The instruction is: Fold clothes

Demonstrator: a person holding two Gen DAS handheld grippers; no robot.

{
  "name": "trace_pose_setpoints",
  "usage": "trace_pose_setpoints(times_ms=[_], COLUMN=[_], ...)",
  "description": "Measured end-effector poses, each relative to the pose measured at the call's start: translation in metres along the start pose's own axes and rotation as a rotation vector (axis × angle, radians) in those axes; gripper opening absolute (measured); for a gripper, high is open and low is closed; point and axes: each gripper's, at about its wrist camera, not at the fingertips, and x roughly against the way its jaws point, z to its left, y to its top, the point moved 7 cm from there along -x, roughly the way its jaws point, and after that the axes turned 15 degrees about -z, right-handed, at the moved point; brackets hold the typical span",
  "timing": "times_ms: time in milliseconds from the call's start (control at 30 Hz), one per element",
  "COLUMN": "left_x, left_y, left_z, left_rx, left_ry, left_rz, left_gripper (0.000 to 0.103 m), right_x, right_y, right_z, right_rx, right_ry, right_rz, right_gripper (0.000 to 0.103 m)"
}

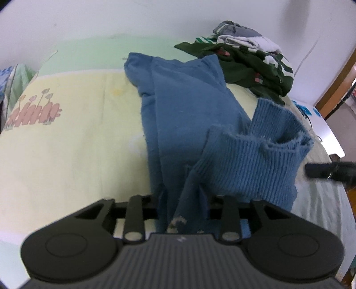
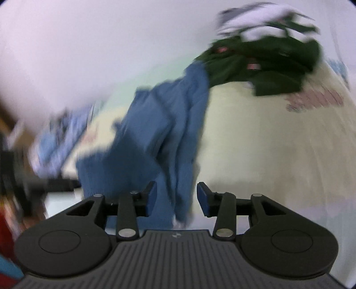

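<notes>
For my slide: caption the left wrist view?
Left gripper bunches a blue sweater on the bed.

Bed sheet (image 1: 73, 142), pale yellow with a mint-green band along the far edge, printed with a row of pink flowers and fence at the left; same sheet shows blurred in the right wrist view (image 2: 267, 144). White wall (image 1: 111, 17) behind the bed; wooden door frame (image 1: 336, 82) at far right, with a white surface (image 1: 329, 131) carrying small blue marks beside it. Patterned blue-and-white fabric (image 2: 55, 142), heavily blurred, lies off the bed's left side.
</notes>
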Motion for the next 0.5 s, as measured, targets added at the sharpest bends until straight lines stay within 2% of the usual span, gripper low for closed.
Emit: trace_pose_setpoints(times_ms=[67,233,300,367,500], left_x=[0.001,0.005,0.006,0.009,0.019], left_y=[0.0,0.0,0.0,0.0,0.0], left_z=[-0.001,-0.01,-0.011,-0.011,-0.006], left_rx=[0.005,-0.045,-0.052,-0.049,-0.049], left_ry=[0.002,0.029,0.047,0.07,0.118], left_rz=[-0.004,-0.023,-0.029,-0.035,-0.051], left_gripper=[0.017,0.01,0.009,0.009,0.008], right_x=[-0.011,-0.032,-0.033,-0.03,-0.006], right_y=[-0.009,-0.027,-0.03,-0.029,-0.027], right_z=[0.011,0.025,0.027,0.03,0.024], right_rx=[0.056,0.113,0.13,0.16,0.128], right_ry=[0.02,0.029,0.033,0.026,0.01], right_rz=[-0.008,-0.007,-0.006,-0.006,-0.017], right_gripper=[0.044,0.042,0.033,0.017,0.009])
